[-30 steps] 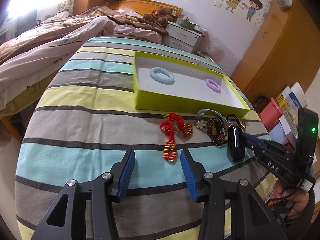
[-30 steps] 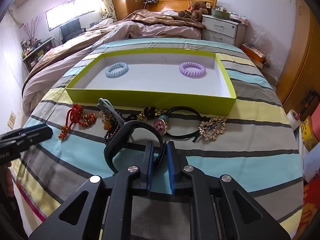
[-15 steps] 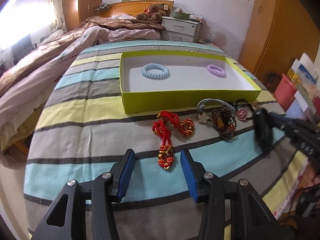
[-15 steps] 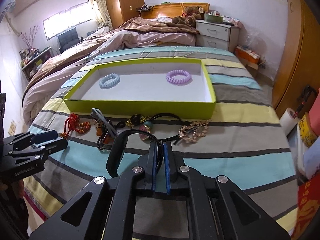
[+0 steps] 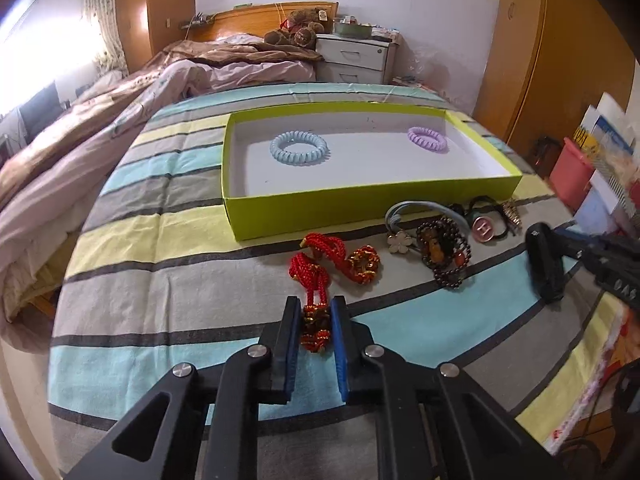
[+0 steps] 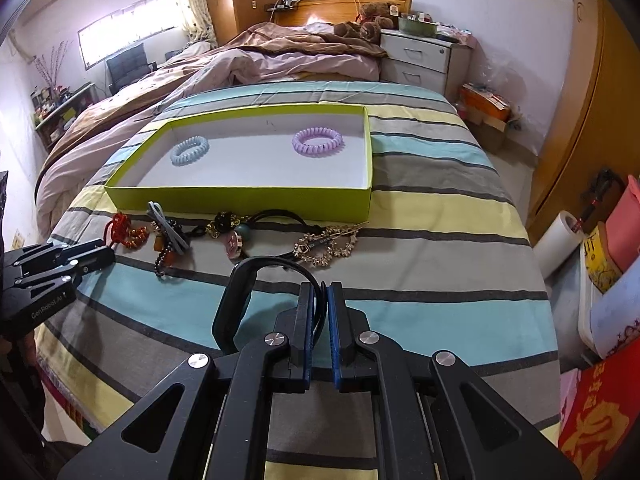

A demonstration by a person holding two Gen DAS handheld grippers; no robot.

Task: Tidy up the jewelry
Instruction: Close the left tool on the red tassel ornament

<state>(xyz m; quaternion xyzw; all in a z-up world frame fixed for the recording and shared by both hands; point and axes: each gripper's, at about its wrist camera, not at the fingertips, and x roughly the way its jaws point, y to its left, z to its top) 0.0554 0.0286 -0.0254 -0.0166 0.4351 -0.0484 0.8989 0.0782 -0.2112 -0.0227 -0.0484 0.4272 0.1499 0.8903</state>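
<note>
My left gripper (image 5: 315, 312) is shut on the lower end of a red and gold knotted bracelet (image 5: 324, 258) that lies on the striped bedspread. My right gripper (image 6: 319, 300) is shut on a black band (image 6: 234, 304) and holds it above the bed; it also shows in the left wrist view (image 5: 544, 268). A lime green tray (image 5: 360, 208) holds a blue coil hair tie (image 5: 299, 147) and a purple coil hair tie (image 5: 427, 140). A brown bead bracelet (image 5: 444, 254), a grey hair tie (image 5: 404, 210), a round pink charm (image 5: 484, 229) and a gold chain (image 6: 326, 244) lie before the tray.
The striped bedspread (image 5: 160, 240) covers the bed, with a rumpled pink quilt (image 5: 80, 144) on the left. A white nightstand (image 6: 420, 60) stands at the back. Boxes and a pink bin (image 5: 572, 172) stand beside the bed's right edge.
My left gripper has moved forward and closed on the red bracelet's lower end. My right gripper has pulled back a little with the black band in it.
</note>
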